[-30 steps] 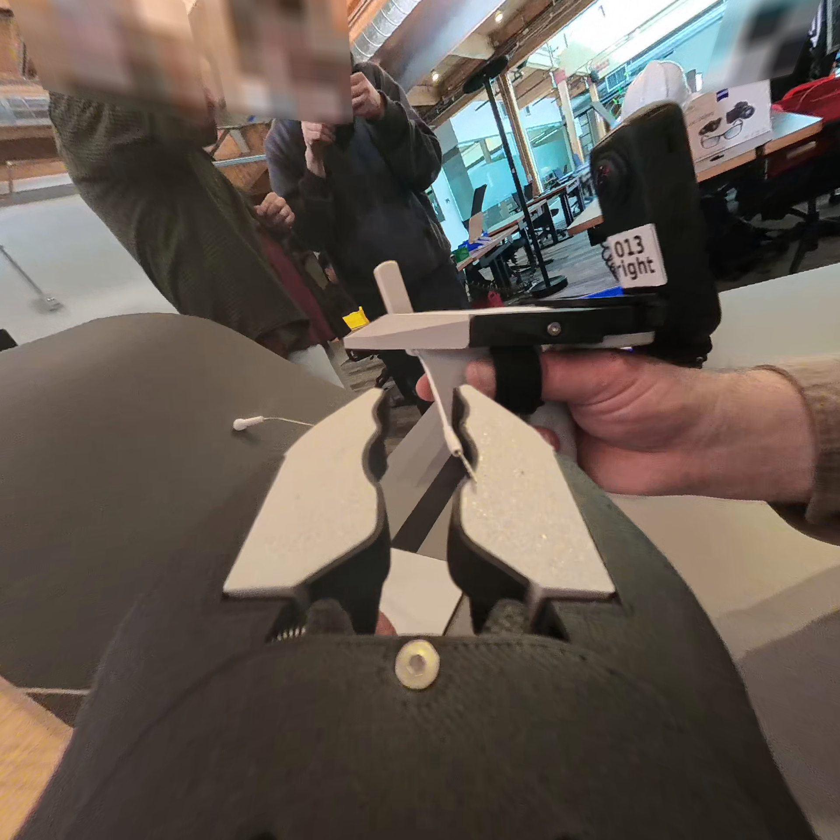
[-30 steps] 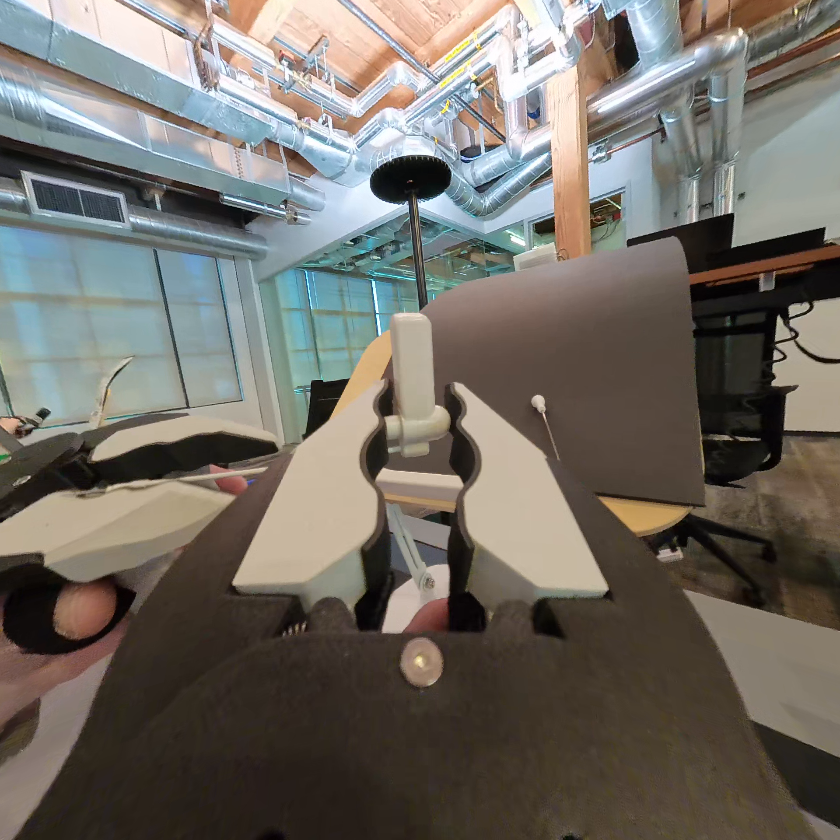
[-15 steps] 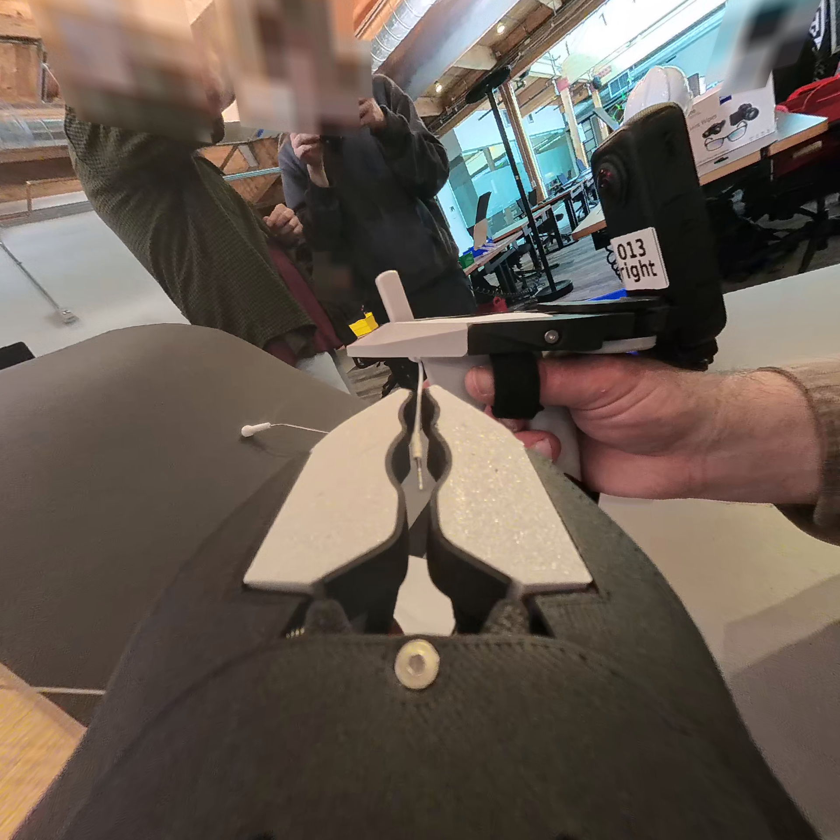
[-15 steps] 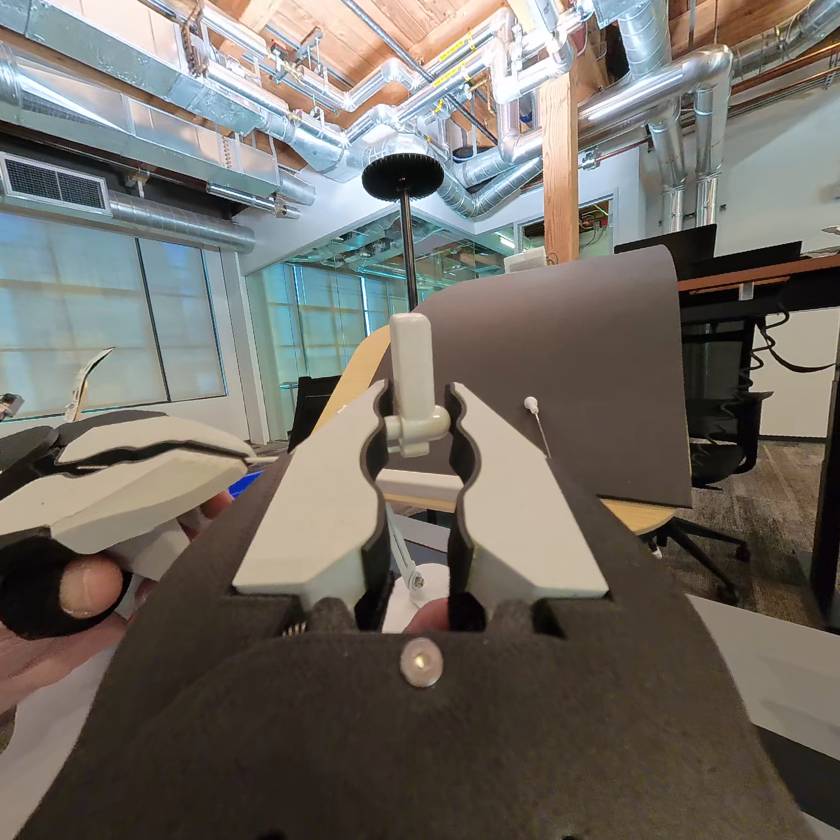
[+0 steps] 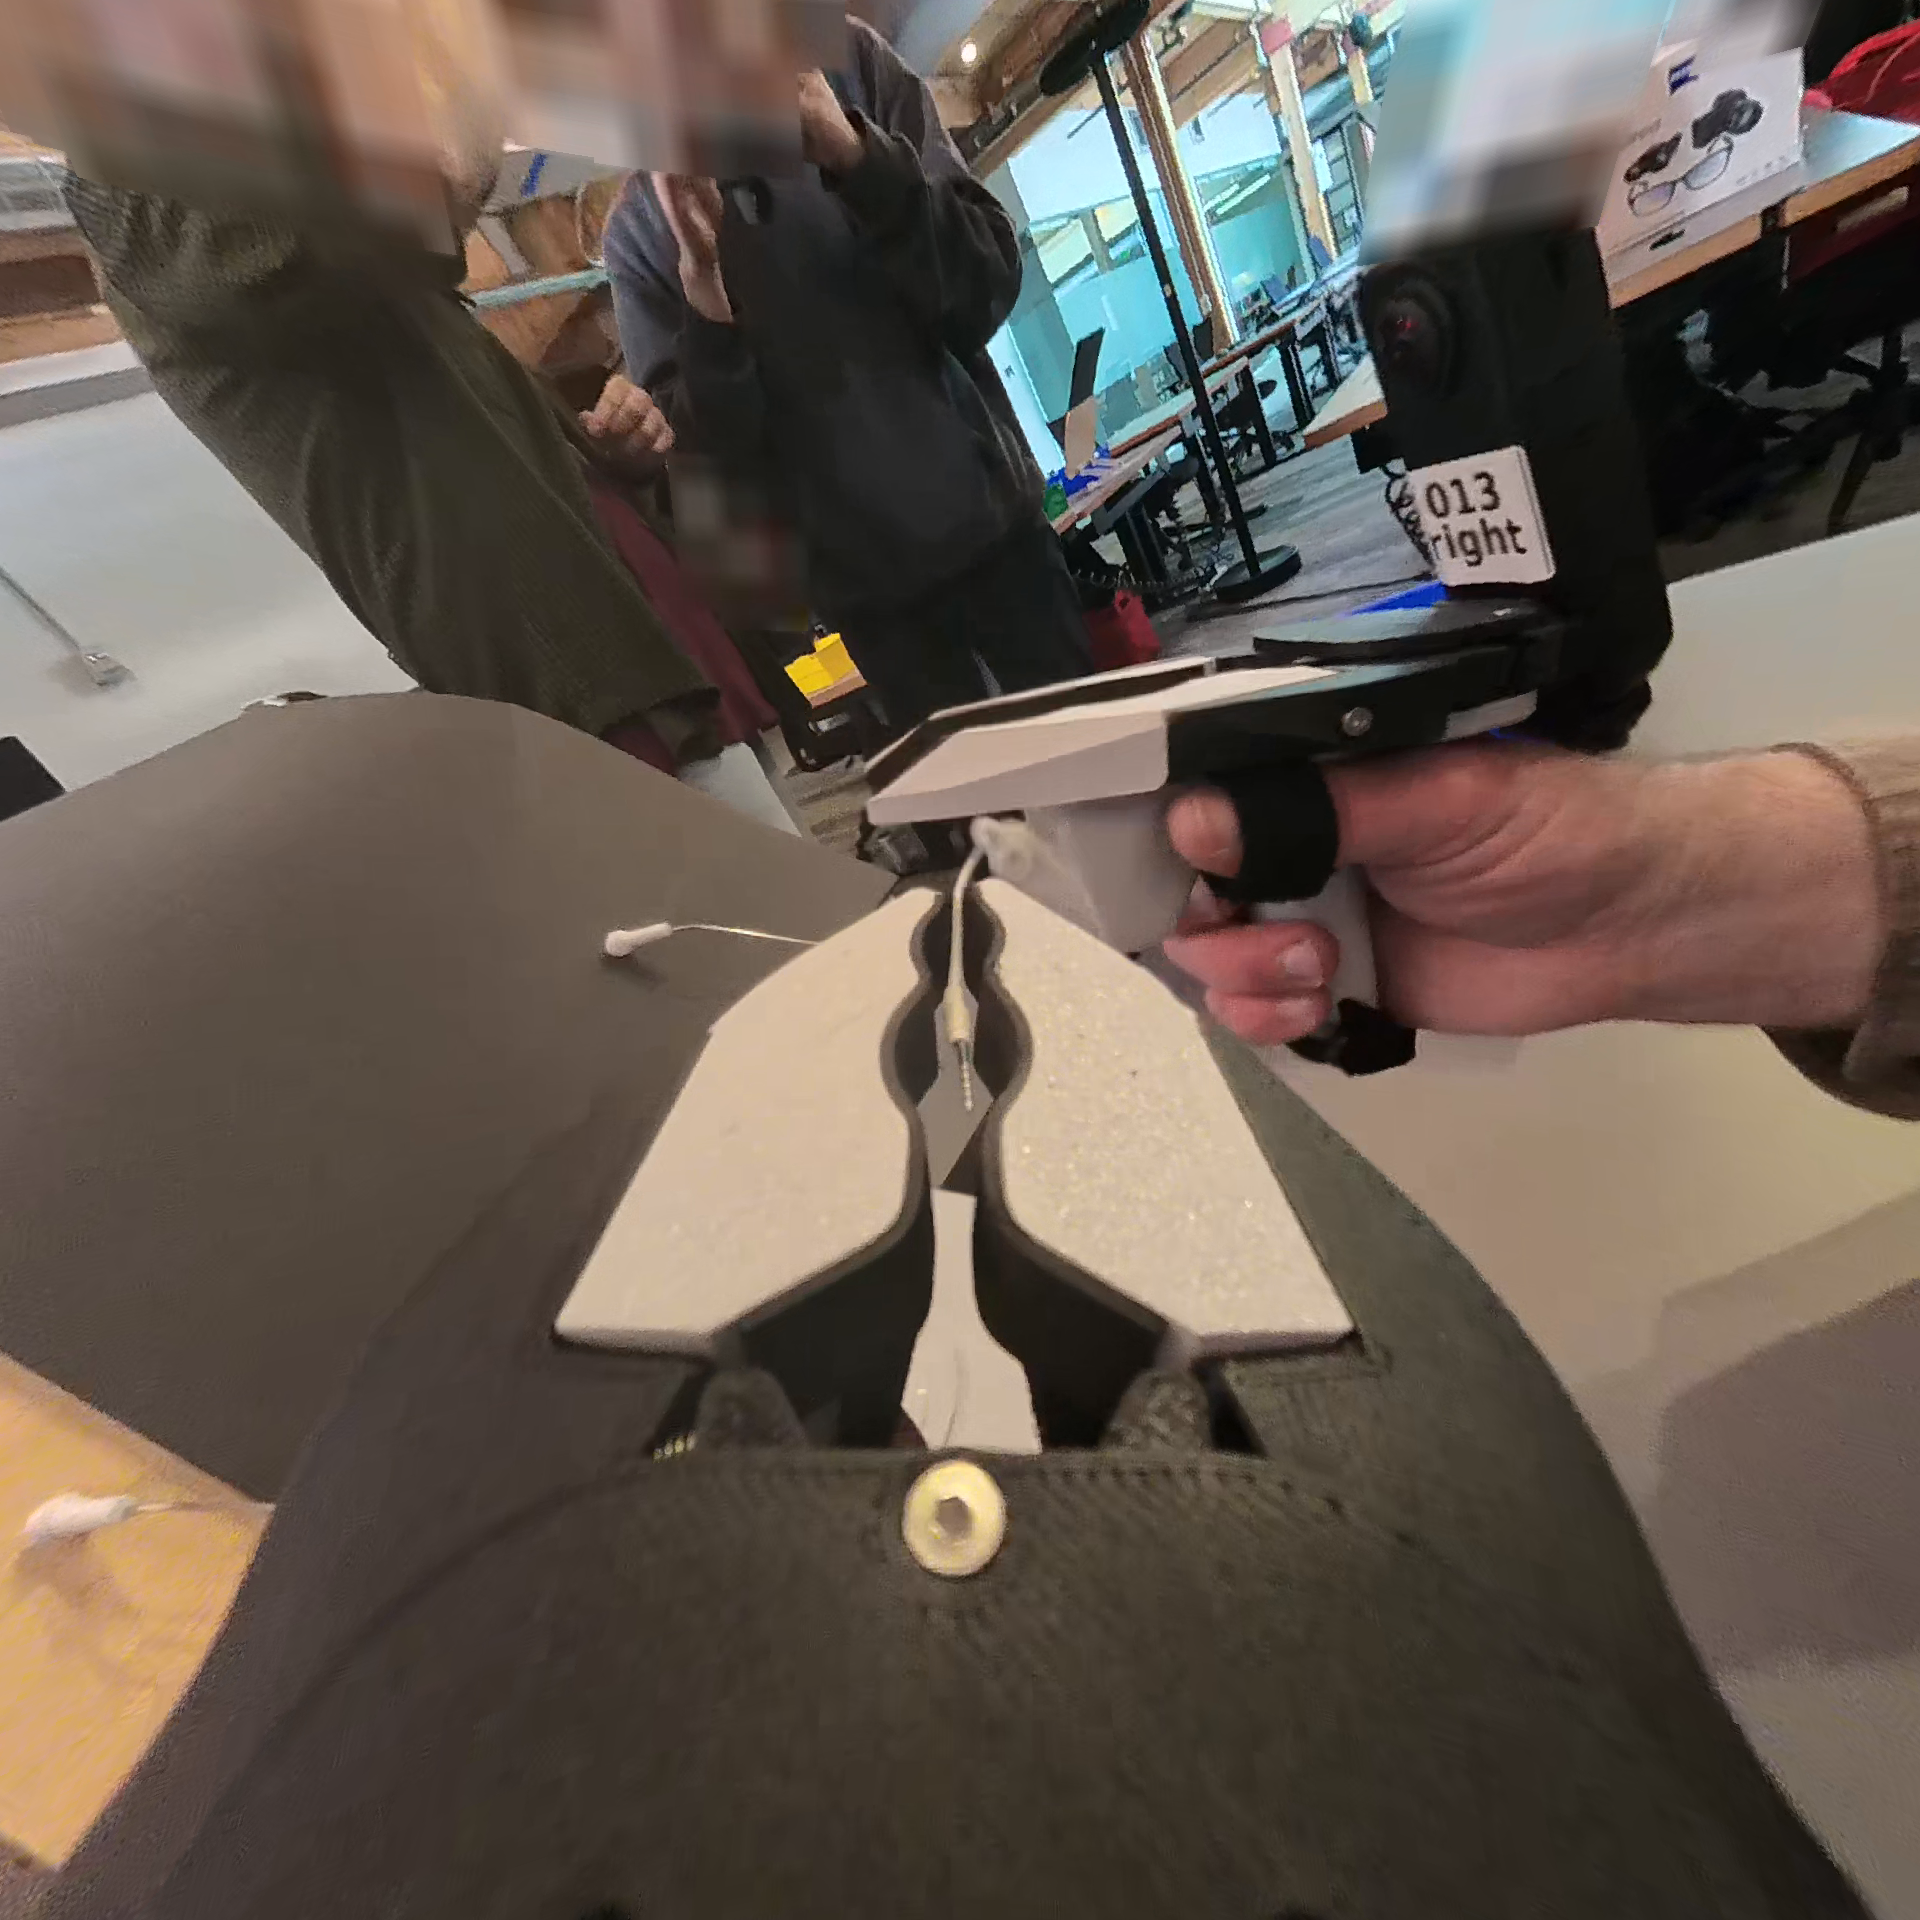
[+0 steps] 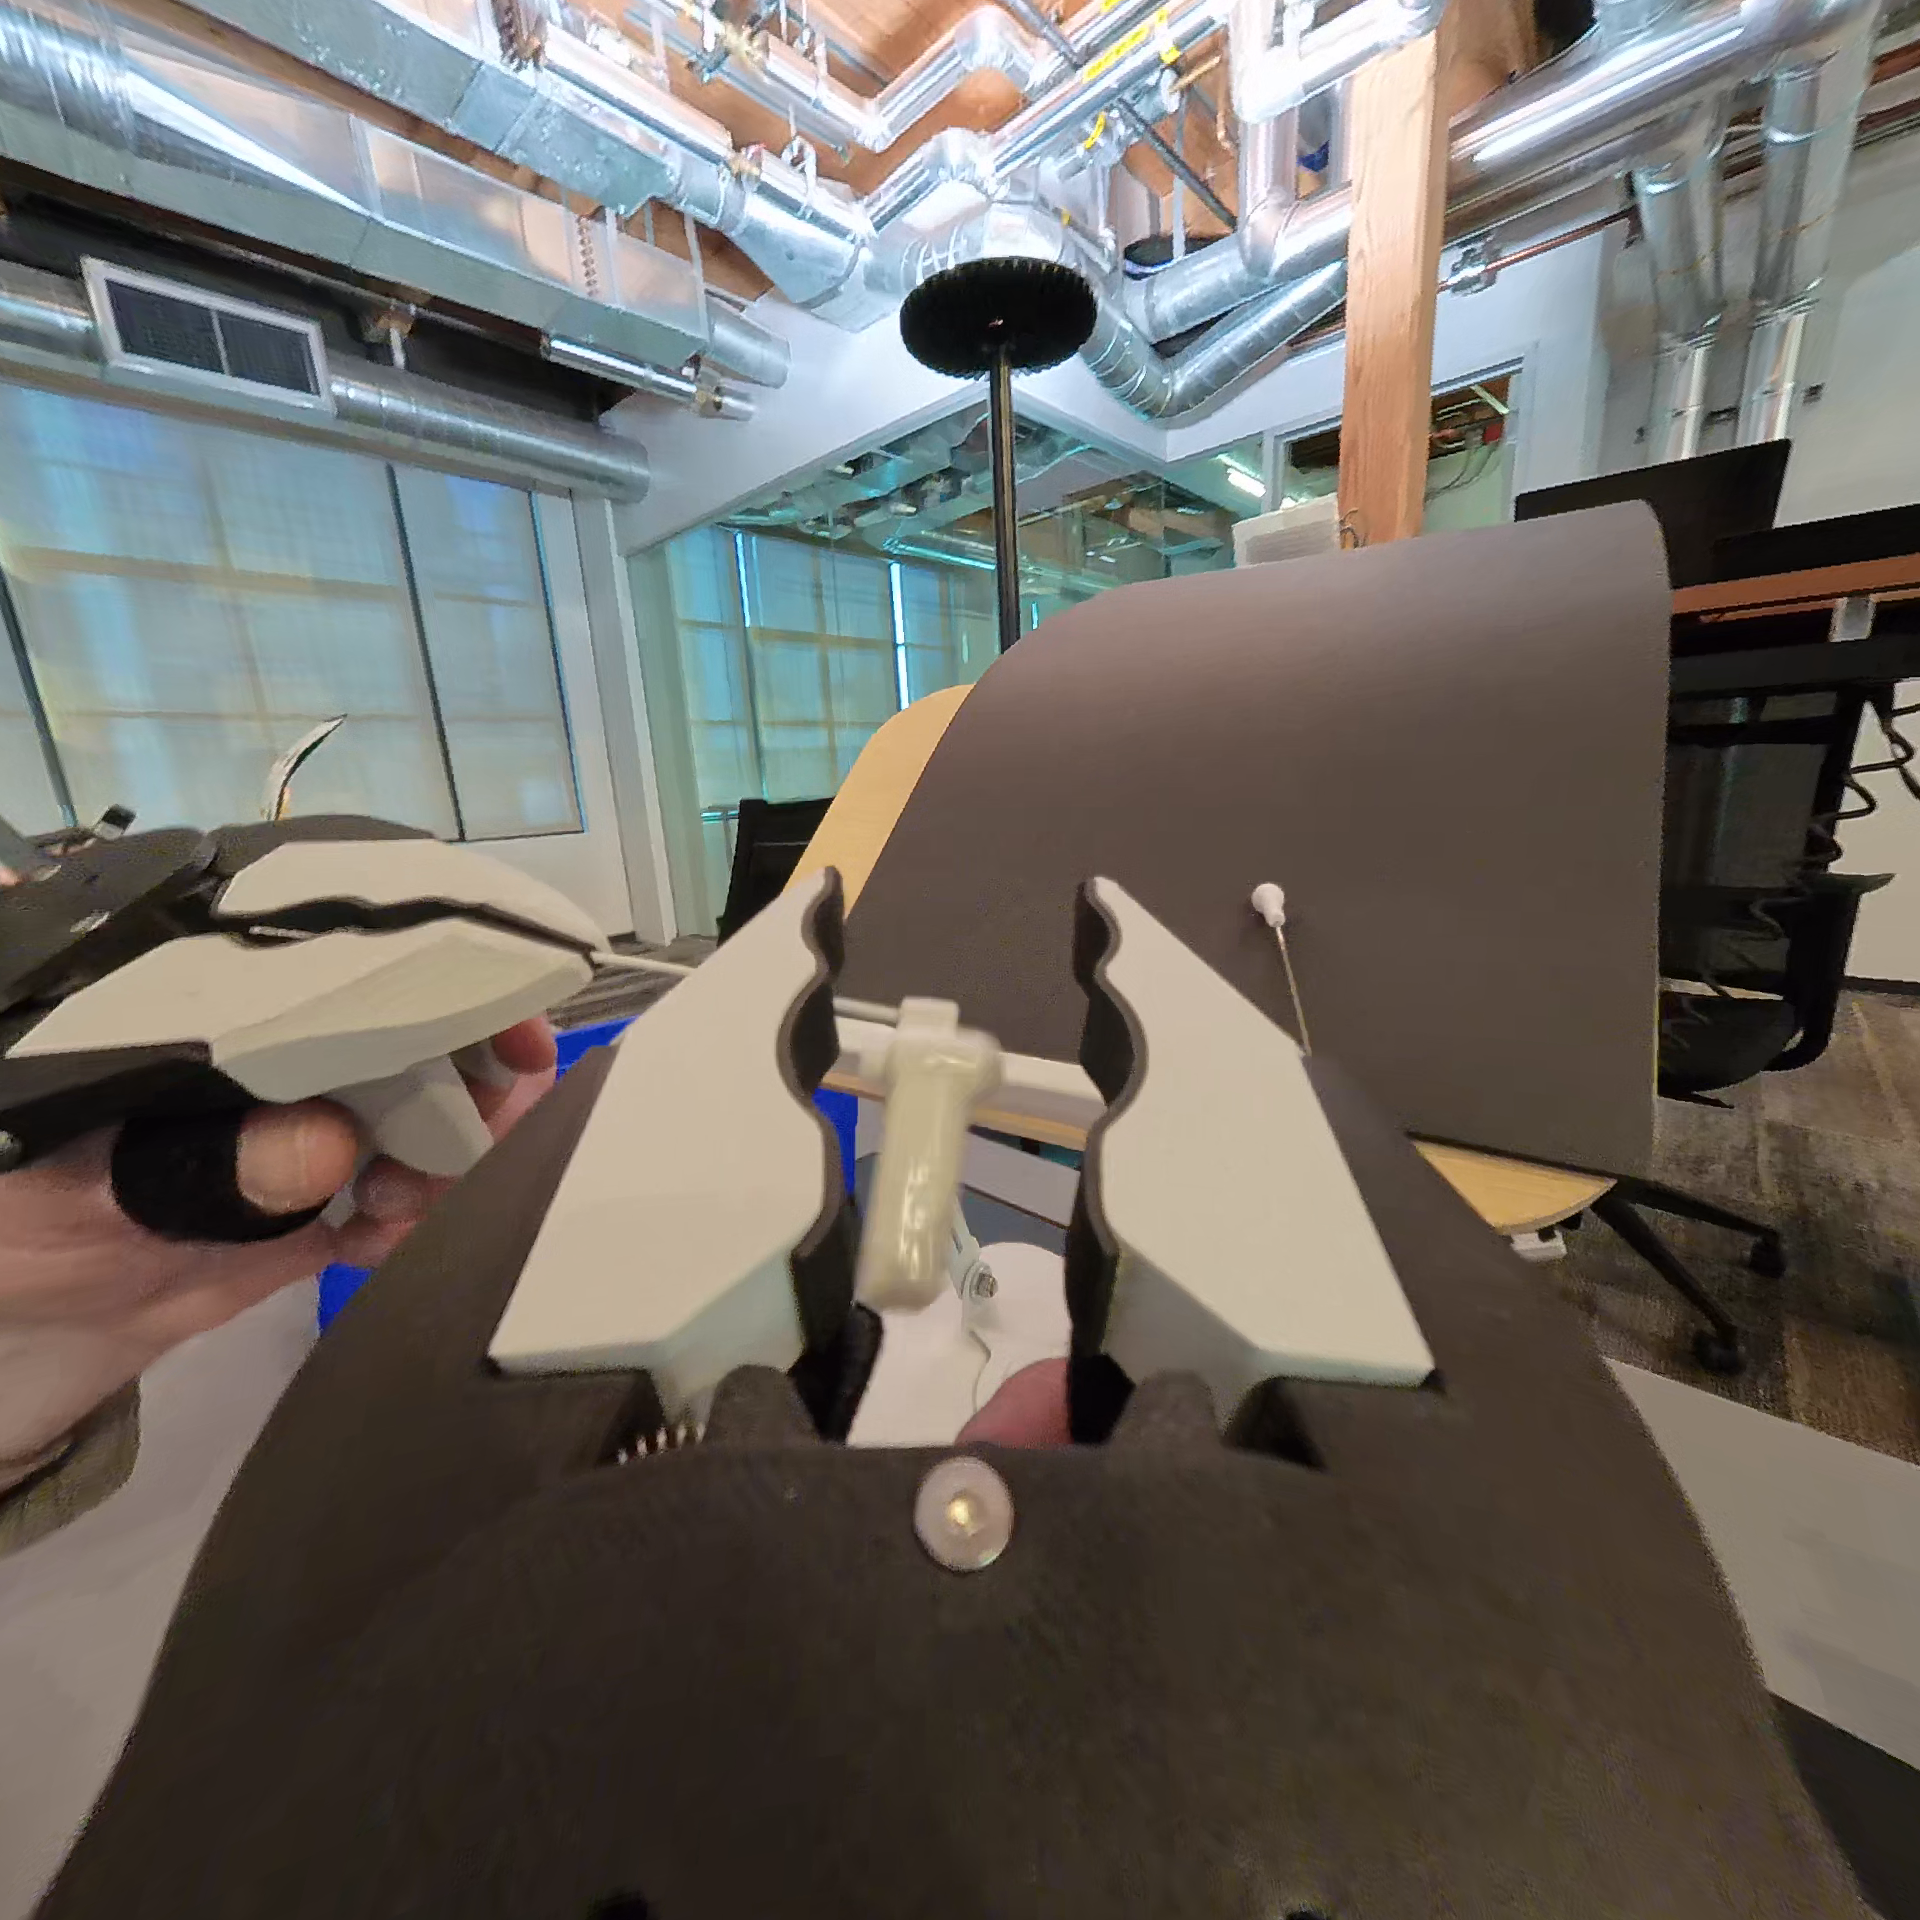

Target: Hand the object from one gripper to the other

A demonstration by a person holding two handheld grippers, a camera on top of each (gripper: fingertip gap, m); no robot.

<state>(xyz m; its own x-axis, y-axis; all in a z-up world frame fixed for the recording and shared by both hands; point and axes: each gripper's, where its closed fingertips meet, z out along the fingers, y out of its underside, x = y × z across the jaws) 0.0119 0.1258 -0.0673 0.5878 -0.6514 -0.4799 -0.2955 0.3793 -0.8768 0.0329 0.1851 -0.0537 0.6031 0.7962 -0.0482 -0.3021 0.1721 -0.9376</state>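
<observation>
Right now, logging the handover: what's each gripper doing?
Left gripper: shut on the white adapter's thin cable.
Right gripper: open, adapter dangling between its fingers.

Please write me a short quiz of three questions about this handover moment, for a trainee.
1. True or false: the right gripper has its fingers shut on the white plastic connector piece.
2. What clamps the thin white cable with a metal plug? A) left gripper B) right gripper C) nothing
3. Fill in: the white-headed pin is stuck in a curved dark grey ____.

Key: 1 false, its fingers are open; 2 A; 3 sheet.
</observation>
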